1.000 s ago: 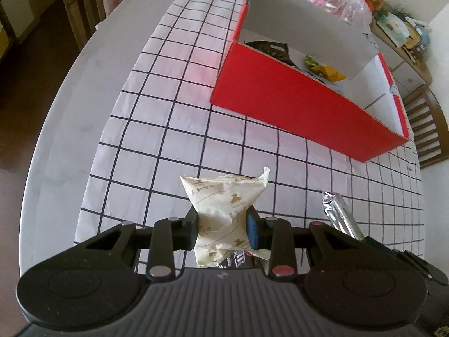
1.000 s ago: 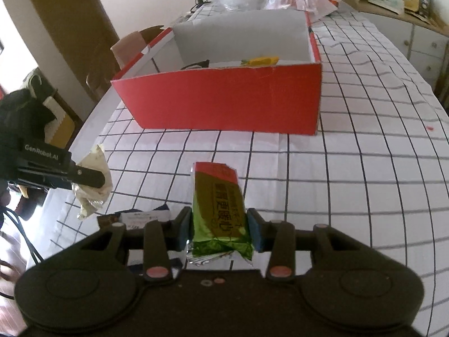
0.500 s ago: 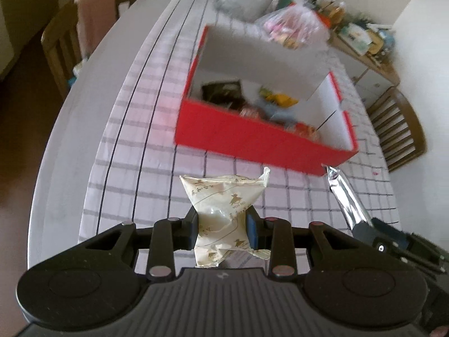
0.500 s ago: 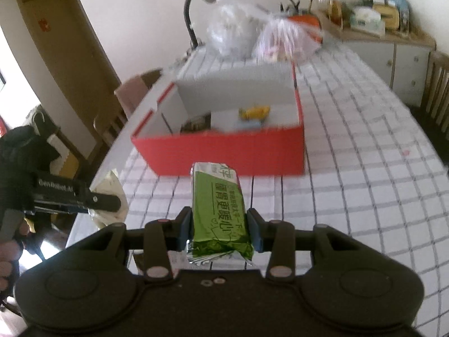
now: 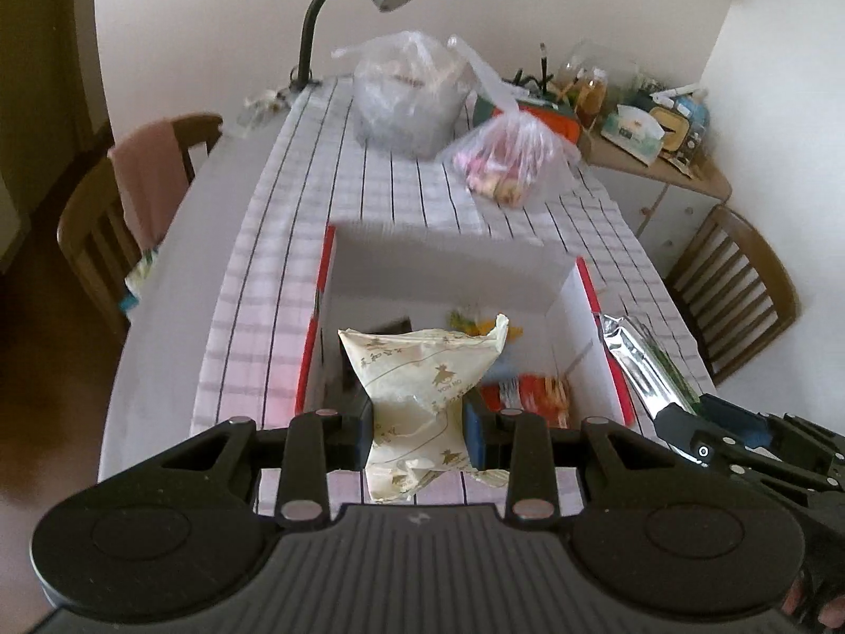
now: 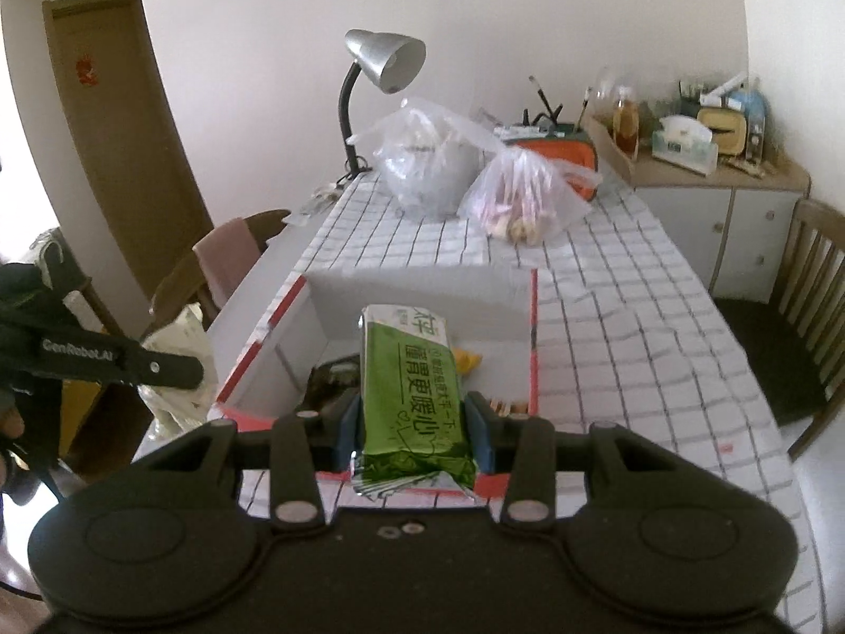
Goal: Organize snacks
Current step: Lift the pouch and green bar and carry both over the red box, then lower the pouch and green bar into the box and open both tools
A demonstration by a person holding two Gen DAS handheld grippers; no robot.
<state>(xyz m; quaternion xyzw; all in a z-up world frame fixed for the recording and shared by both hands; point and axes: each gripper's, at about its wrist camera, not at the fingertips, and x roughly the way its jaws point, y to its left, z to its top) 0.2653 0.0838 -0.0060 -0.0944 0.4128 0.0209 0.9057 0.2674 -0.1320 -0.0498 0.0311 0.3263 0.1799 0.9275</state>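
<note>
Above the red box point(image 5: 607, 317), I'm gripping a snack in each tool: left gripper point(image 5: 420, 422) is clamping the cream pouch point(image 5: 417, 385), right gripper point(image 6: 412, 430) is clamping the green packet point(image 6: 414, 391). Risk: both are hanging over the near wall, so releasing now could be dropping them outside onto the table point(image 6: 634, 317).

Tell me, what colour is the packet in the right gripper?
Green packet with dark lettering and silver ends; the right wrist view shows it best.
</note>
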